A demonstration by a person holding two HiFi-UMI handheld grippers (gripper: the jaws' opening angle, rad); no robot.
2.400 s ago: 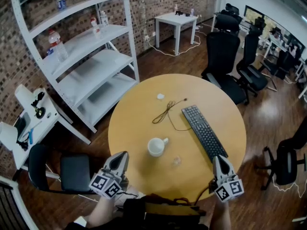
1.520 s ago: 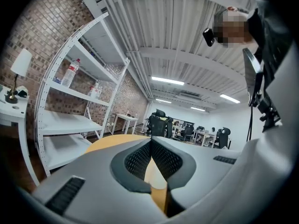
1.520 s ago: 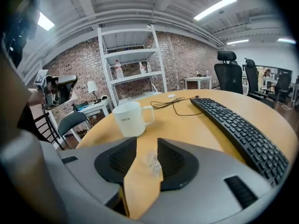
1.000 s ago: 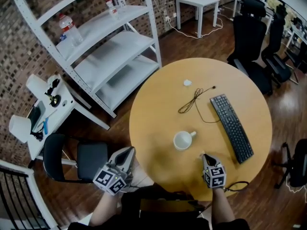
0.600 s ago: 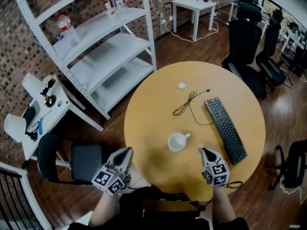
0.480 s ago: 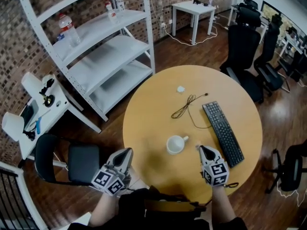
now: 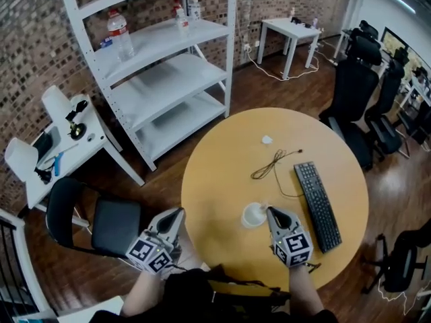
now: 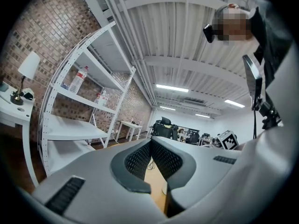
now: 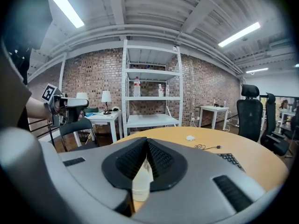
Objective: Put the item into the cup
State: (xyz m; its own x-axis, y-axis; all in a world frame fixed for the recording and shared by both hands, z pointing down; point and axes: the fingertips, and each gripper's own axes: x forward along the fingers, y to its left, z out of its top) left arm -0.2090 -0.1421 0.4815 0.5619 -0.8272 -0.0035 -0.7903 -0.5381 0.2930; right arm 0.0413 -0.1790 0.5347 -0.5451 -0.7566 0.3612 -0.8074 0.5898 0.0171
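A white cup (image 7: pixel 252 216) stands on the round wooden table (image 7: pixel 222 180), near its front edge. My right gripper (image 7: pixel 269 212) is over the table with its tips right beside the cup's handle side. Its jaws are closed on a small pale item (image 9: pixel 140 181), which fills the narrow gap below the right gripper's tips (image 9: pixel 147 141). The head view hides the item under the gripper. My left gripper (image 7: pixel 175 214) hangs off the table's left edge, above the floor. In its own view the left gripper (image 8: pixel 151 141) is shut and holds nothing.
A black keyboard (image 7: pixel 316 206) lies right of the cup, with a dark cable (image 7: pixel 273 163) and a small white lump (image 7: pixel 267 139) farther back. A black chair (image 7: pixel 101 224) stands left of the table, a white shelf rack (image 7: pixel 161 66) behind it, office chairs (image 7: pixel 363 93) at right.
My right gripper has come from the table's near right edge to the spot where a small clear item lay, then moved left up to the cup. The left gripper has stayed put.
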